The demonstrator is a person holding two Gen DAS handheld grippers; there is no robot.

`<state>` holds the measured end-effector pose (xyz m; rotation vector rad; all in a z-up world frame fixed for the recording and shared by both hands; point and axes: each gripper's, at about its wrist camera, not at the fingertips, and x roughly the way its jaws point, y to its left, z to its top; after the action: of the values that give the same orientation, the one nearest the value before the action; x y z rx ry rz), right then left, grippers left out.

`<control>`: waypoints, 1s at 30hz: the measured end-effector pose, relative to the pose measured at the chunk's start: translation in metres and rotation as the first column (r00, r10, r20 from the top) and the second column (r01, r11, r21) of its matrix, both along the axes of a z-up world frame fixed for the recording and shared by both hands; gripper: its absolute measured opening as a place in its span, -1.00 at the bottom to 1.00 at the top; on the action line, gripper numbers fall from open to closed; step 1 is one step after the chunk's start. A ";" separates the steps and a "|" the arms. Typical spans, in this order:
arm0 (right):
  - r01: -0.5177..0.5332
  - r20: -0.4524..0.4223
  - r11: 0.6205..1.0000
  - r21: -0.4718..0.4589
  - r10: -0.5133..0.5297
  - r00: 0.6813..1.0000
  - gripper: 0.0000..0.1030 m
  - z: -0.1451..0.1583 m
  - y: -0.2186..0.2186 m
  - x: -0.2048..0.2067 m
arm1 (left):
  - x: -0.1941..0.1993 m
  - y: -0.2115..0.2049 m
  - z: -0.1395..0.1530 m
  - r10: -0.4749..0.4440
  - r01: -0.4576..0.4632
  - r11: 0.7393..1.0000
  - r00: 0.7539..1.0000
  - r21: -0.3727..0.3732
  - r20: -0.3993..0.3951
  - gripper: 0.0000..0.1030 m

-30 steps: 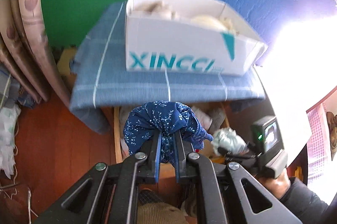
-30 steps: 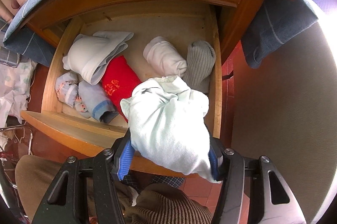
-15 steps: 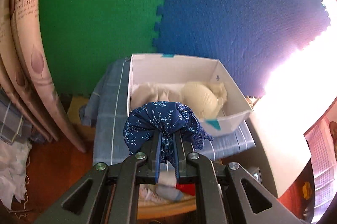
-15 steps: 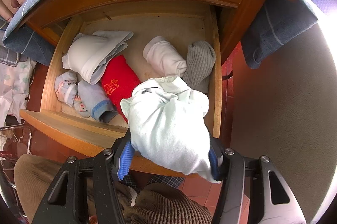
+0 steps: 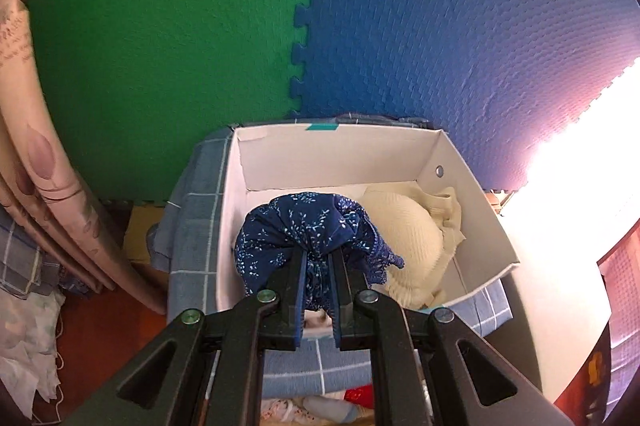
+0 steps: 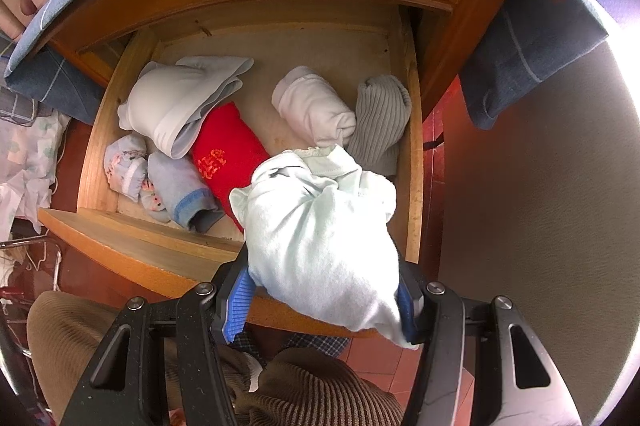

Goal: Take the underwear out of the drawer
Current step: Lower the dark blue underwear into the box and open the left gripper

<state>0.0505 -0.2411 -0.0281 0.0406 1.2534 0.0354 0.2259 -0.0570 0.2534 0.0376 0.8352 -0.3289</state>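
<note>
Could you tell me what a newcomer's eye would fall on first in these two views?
Probably the navy floral underwear bunched in the left tongs, above a white box holding cream garments. Then the pale mint bundle clamped in the right tongs over the open wooden drawer, where a red roll stands out.

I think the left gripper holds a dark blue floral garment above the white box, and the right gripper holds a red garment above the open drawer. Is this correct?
Not quite. The right gripper holds a pale mint garment, as the right wrist view shows; the red garment lies in the open drawer. The left gripper does hold the dark blue floral garment above the white box.
</note>
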 end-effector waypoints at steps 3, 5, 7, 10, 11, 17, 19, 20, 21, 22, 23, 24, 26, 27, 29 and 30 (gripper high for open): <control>0.002 -0.004 1.000 0.006 -0.002 1.000 0.06 -0.001 -0.001 0.001 | 0.017 -0.007 -0.020 -0.001 0.003 0.999 0.999 0.043 -0.032 -0.82; -0.001 -0.003 1.000 0.003 0.001 1.000 0.06 -0.001 -0.001 0.001 | 0.023 -0.008 -0.034 0.001 0.002 0.999 0.999 0.055 -0.054 -0.82; -0.001 -0.004 1.000 0.004 0.001 1.000 0.06 -0.002 -0.001 0.001 | 0.031 -0.007 -0.047 0.009 -0.005 0.999 0.996 0.052 -0.084 -0.81; 0.000 -0.007 1.000 0.009 0.000 1.000 0.06 -0.003 -0.002 0.002 | 0.040 -0.003 -0.064 0.037 -0.030 0.997 0.992 0.065 -0.117 -0.81; -0.001 -0.009 1.000 0.010 0.001 1.000 0.06 -0.003 -0.002 0.002 | 0.042 -0.001 -0.069 0.047 -0.039 0.997 0.991 0.072 -0.122 -0.81; -0.002 -0.015 1.000 0.007 0.003 1.000 0.06 -0.004 0.000 0.002 | 0.043 -0.001 -0.077 0.048 -0.040 0.997 0.990 0.069 -0.132 -0.81; -0.003 -0.015 1.000 0.006 0.003 1.000 0.06 -0.004 0.000 0.003 | 0.043 0.000 -0.077 0.054 -0.046 0.997 0.989 0.060 -0.138 -0.75; -0.002 -0.015 1.000 0.006 0.002 1.000 0.06 -0.004 0.000 0.003 | 0.043 0.001 -0.077 0.057 -0.050 0.997 0.989 0.052 -0.138 -0.75; -0.003 -0.016 1.000 0.004 0.004 1.000 0.06 -0.004 0.000 0.003 | 0.043 0.002 -0.075 0.059 -0.053 0.997 0.989 0.048 -0.138 -0.74; -0.004 -0.016 1.000 0.005 0.004 1.000 0.06 -0.004 0.000 0.003 | 0.043 0.003 -0.074 0.061 -0.055 0.998 0.988 0.044 -0.139 -0.74; -0.004 -0.017 1.000 0.003 0.004 1.000 0.06 -0.004 0.000 0.003 | 0.042 0.003 -0.072 0.062 -0.057 0.997 0.989 0.043 -0.137 -0.62; -0.005 -0.017 1.000 0.002 0.005 1.000 0.06 -0.003 0.000 0.003 | 0.041 0.003 -0.069 0.068 -0.062 0.997 0.989 0.050 -0.131 -0.56; -0.005 -0.019 1.000 0.001 0.005 1.000 0.06 -0.004 0.001 0.003 | 0.037 0.005 -0.061 0.103 -0.098 0.993 0.990 0.061 -0.094 -0.34; -0.005 -0.019 1.000 0.001 0.005 1.000 0.06 -0.004 0.001 0.004 | 0.034 0.006 -0.057 0.106 -0.102 0.993 0.991 0.055 -0.077 -0.29; -0.006 -0.020 1.000 -0.002 0.006 1.000 0.06 -0.004 0.001 0.004 | 0.029 0.009 -0.049 0.115 -0.113 0.992 0.992 0.049 -0.044 -0.08; -0.006 -0.020 1.000 -0.003 0.006 1.000 0.06 -0.004 0.001 0.004 | 0.027 0.009 -0.045 0.115 -0.113 0.992 0.993 0.048 -0.036 -0.06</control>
<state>0.0543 -0.2400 -0.0320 0.0349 1.2733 0.0386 0.2528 -0.0480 0.2082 0.0262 0.8793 -0.2031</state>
